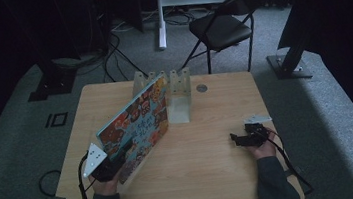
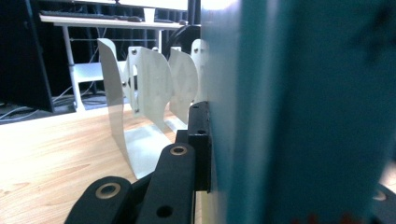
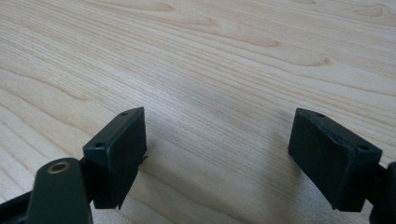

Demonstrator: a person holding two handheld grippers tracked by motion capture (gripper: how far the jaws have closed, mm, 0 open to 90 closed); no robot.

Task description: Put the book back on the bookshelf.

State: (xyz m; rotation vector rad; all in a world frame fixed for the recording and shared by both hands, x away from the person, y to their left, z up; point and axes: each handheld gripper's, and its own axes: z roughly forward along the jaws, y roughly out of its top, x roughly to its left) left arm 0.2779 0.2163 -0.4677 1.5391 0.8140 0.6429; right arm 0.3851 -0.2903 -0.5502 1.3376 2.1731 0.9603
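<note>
the left gripper sits at about 8 o'clock on the wooden table, held in the person's left hand. its jaws are clenched on the near lower edge of a picture book with a teal spine and a cover of small colourful panels. in the left gripper view the black jaw presses flat against the teal face of the picture book.

the book stands tilted on its long edge, running from the left gripper toward 12 o'clock. its far end reaches the white book rack, which stands at about 12 o'clock near the table's far edge. whether the book's far end sits within a slot cannot be told. the white book rack shows several upright curved dividers with holes near their tops.

the right gripper lies at about 4 o'clock, well apart from the book, held in the right hand. in the right gripper view the right gripper has its jaws released and spread wide, with bare table between them.

a black folding chair stands on the grey carpet beyond the table.
</note>
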